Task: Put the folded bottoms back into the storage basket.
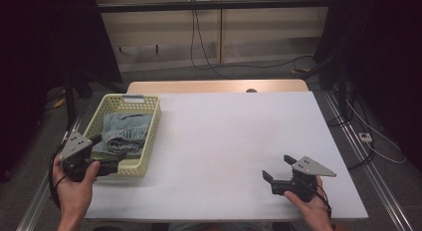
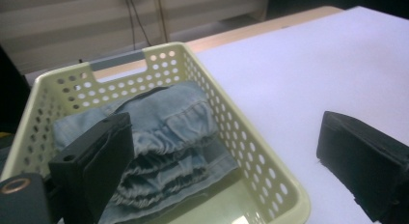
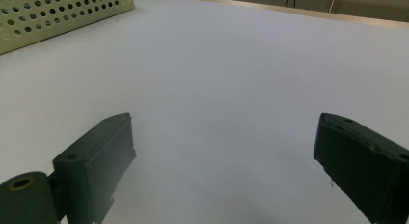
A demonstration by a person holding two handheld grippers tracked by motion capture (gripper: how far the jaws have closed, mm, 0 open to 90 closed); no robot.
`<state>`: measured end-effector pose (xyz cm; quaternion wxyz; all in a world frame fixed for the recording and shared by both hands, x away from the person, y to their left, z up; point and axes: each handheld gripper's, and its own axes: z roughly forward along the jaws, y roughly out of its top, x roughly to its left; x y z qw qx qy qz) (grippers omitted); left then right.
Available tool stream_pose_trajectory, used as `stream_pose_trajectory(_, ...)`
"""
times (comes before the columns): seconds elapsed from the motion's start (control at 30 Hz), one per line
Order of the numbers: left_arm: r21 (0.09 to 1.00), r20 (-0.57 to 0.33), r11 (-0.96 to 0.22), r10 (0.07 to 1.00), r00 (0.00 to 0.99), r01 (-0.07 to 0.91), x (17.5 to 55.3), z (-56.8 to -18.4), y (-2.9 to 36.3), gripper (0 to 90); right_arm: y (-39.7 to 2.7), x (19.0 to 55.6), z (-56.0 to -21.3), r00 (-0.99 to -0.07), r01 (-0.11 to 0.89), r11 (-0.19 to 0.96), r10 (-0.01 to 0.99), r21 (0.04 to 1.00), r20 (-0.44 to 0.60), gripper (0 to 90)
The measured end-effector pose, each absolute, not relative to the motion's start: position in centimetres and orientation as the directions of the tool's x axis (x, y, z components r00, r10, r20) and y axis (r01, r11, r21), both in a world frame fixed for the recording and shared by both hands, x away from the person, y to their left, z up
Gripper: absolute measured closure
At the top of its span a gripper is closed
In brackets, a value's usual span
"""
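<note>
Right tongs (image 1: 275,168): jaws wide, holding nothing, low over the bare white worktop (image 1: 234,141) at its near right.
Left tongs (image 1: 113,159): jaws wide and empty, at the near end of the basket (image 2: 270,171), one jaw over it, the other outside its wall.
Denim garment (image 2: 164,132): folded light-blue cloth lying inside the basket, at the worktop's left side.
Handling: likely soft, light and limp; it will sag when lifted.
Grip point: the gathered elastic edge (image 2: 169,159) nearest the left tongs looks thick enough to pinch.
</note>
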<state>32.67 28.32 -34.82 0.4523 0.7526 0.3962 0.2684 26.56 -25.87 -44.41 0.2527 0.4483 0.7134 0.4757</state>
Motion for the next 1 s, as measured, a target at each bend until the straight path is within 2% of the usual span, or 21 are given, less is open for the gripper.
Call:
stream_pose_trajectory(0.23, 0.880, 0.093, -0.339, 0.810, 0.579, 0.333, 33.3, -34.3, 26.1, 6.2, -25.9, 26.6, -44.4, -0.469, 0.400, 0.144, 0.880, 0.905, 0.067, 7.3)
stream_pose_trajectory(1.0, 0.893, 0.062, -0.345, 0.730, 0.680, 0.289, 34.9, -34.0, 19.8, 7.2, -25.9, 26.5, -44.4, -0.474, 0.398, 0.148, 0.878, 0.905, 0.065, 7.2)
